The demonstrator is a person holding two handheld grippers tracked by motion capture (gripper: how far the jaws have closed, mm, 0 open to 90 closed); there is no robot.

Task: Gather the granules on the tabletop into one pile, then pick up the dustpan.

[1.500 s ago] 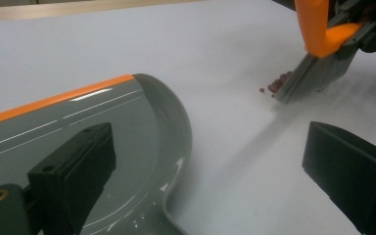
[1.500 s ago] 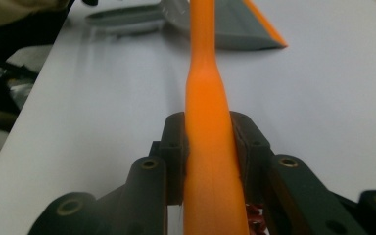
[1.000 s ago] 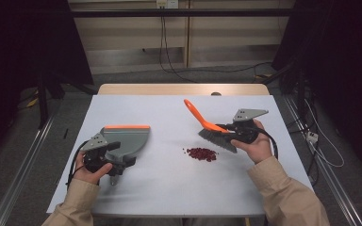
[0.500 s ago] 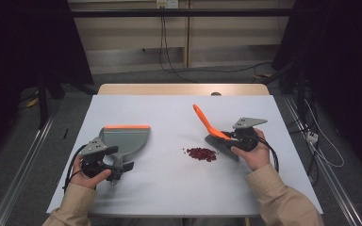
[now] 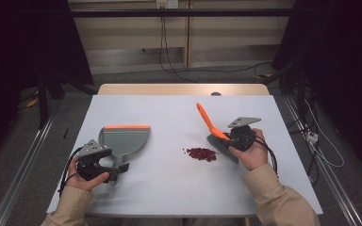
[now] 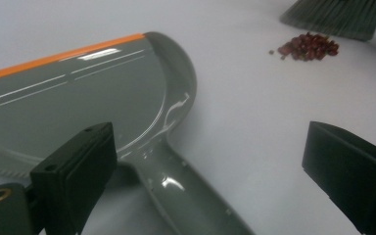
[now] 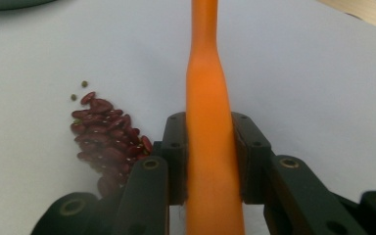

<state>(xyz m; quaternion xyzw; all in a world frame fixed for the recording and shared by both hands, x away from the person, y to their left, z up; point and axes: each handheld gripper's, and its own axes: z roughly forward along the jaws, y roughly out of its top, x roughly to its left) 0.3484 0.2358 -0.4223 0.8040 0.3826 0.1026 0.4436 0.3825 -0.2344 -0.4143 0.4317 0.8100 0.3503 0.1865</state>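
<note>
A grey dustpan with an orange lip lies flat at the left of the white table, its handle pointing toward me. My left gripper stands open around that handle; in the left gripper view the jaws sit wide on either side of the dustpan's handle without touching it. My right gripper is shut on the orange handle of a brush, and both pads press it in the right gripper view. The grey bristles rest on the table just right of a small pile of red beans.
The white table top ends at a wooden strip at the far side. Cables trail from both grippers off the near edge. Two tiny green bits lie beside the beans.
The brush and my right hand have shifted slightly to the right, the handle tip ending a little farther right. My left gripper has stayed by the dustpan handle.
</note>
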